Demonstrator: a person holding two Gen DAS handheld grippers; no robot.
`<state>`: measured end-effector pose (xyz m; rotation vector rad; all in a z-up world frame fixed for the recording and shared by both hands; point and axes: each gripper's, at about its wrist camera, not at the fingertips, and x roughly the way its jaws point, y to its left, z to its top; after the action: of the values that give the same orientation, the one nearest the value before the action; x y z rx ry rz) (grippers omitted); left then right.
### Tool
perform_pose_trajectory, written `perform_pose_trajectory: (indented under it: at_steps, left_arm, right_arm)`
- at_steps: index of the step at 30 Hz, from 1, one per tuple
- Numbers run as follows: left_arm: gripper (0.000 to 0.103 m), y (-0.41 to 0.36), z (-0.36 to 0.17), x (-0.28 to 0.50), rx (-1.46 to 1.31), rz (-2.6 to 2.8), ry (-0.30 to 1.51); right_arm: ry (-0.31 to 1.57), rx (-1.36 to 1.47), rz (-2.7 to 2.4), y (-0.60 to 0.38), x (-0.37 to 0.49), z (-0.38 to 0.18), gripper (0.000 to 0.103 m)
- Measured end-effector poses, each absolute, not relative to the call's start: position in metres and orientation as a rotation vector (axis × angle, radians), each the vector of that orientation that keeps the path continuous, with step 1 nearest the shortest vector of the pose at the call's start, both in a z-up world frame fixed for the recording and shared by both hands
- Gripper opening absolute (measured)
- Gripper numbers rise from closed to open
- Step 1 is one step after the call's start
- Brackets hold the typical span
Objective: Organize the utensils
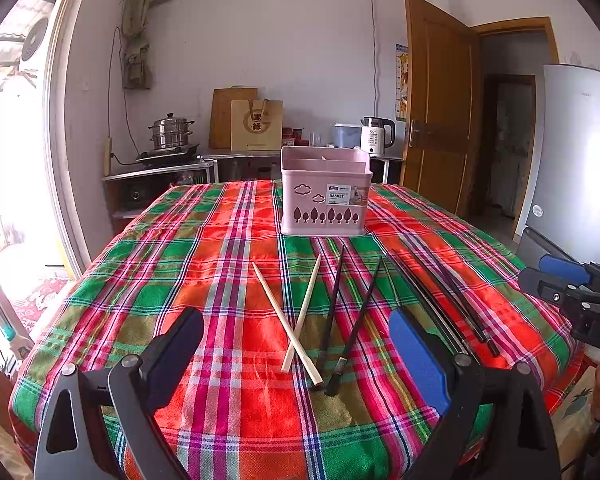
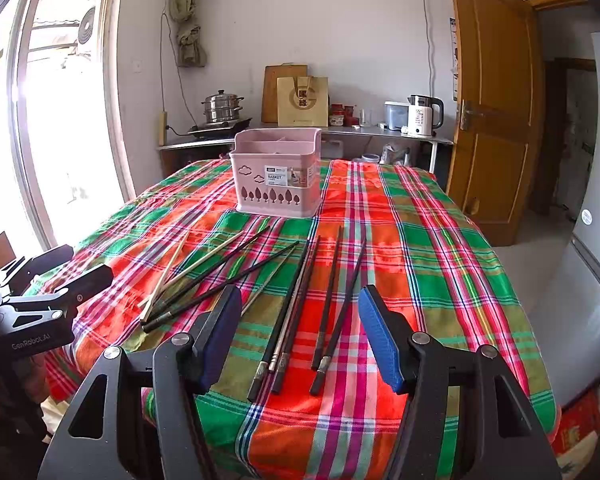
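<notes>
Item: loose chopsticks, none yet sorted, lying on the near half of the plaid tablecloth. Bamboo pair, pale, crossed in an X, directly ahead of the left gripper. Black pair just beside it to the right, tips angled toward each other. Further black chopsticks, several with metal-banded ends, lie roughly parallel ahead of the right gripper; exact count hard to tell where they overlap. Destination: pink utensil basket, upright near the far middle of the table, divided compartments, well apart from all sticks; no chopsticks seen standing in it. Left gripper: tongs spread wide, holding nothing, above the cloth. Right gripper: tongs likewise spread and empty. Step judged: the start, first pick not yet made. Next move calls for lowering over one pair, closing across thin shafts lying flat on soft cloth, then carrying them to a basket compartment; the crossed bamboo sticks may need gathering first.
</notes>
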<state>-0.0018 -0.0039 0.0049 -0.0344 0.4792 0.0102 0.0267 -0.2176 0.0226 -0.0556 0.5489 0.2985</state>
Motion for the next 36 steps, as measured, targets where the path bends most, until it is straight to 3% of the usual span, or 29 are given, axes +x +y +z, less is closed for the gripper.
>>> perform_pose_trajectory:
  at_steps: [36]
  left_arm:
    - [0.094,-0.0081,0.0092,-0.0083,-0.035,-0.005,0.473]
  right_arm:
    - [0.545,-0.054,0.301,-0.2162,0.0262,0.0235,0.061]
